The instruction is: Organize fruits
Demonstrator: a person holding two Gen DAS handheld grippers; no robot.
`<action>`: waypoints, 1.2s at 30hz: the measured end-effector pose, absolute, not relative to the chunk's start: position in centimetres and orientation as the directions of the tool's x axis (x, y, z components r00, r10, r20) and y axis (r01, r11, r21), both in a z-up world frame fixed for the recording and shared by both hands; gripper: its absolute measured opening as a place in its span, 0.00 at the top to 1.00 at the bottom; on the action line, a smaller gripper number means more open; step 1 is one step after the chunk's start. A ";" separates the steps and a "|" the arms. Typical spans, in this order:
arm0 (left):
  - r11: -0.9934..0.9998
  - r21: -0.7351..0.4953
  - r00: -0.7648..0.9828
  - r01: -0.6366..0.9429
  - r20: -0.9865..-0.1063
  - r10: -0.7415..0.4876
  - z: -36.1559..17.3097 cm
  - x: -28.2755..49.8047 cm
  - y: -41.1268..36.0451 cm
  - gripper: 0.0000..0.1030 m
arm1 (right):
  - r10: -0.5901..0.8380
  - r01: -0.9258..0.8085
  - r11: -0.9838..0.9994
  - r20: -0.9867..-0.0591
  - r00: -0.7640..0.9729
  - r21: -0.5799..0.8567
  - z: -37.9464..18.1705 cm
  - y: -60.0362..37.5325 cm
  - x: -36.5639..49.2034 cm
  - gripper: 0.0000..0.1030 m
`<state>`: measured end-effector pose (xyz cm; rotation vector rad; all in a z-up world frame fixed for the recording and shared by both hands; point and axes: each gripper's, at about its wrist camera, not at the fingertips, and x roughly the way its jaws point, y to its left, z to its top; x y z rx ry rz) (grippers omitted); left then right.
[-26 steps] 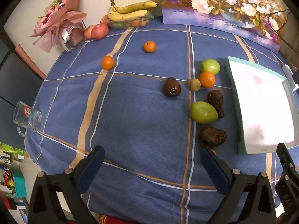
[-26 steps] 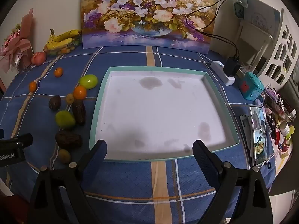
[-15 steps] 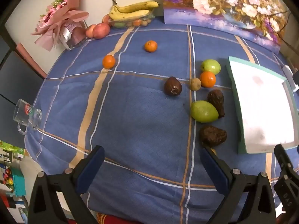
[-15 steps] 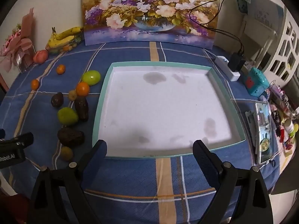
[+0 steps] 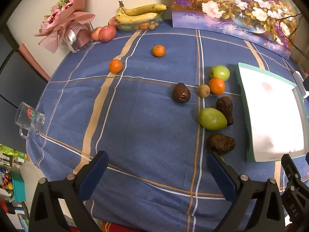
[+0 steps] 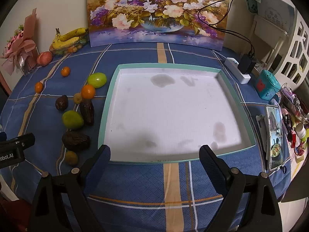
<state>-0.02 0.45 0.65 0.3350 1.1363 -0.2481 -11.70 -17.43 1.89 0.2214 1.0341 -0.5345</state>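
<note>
While both tools hover above the blue checked tablecloth [image 5: 146, 119], the left gripper [image 5: 157, 166] has its jaws spread wide with nothing between them, and the right gripper [image 6: 154, 160] is likewise fully released and empty, its fingers framing the near rim of the tray [image 6: 249, 116]. Positions below are given relative to that teal-edged white tray, which holds no fruit. Just beside its left rim lies a cluster: a green fruit [image 6: 97, 80] toward the far corner, an orange [image 6: 88, 91] next to it, a small tan fruit [image 6: 77, 98] touching the orange, and a dark avocado [image 6: 61, 102] further left. Nearer the grippers, a long dark avocado [image 6: 87, 111] lies against a second green fruit [image 6: 72, 119], followed by a third dark avocado [image 6: 75, 140] and a small brownish fruit [image 6: 71, 157] near the tray's near-left corner. Two small oranges [image 5: 115, 66] [image 5: 158, 50] sit well apart from the tray, further left and back. Beyond the tray's far-left side, bananas [image 5: 141, 12] rest on a clear container, with apples [image 5: 105, 33] and a pink bouquet [image 5: 64, 25] beside them. A flower painting [image 6: 156, 13] leans against the wall behind the tray.
</note>
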 end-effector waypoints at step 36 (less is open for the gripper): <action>0.926 0.133 0.405 0.353 -0.914 -0.023 0.7 0.0 0.8 0.00 | -0.314 0.524 0.849 -0.860 0.403 -0.064 1.9 -17.5 -11.9 0.09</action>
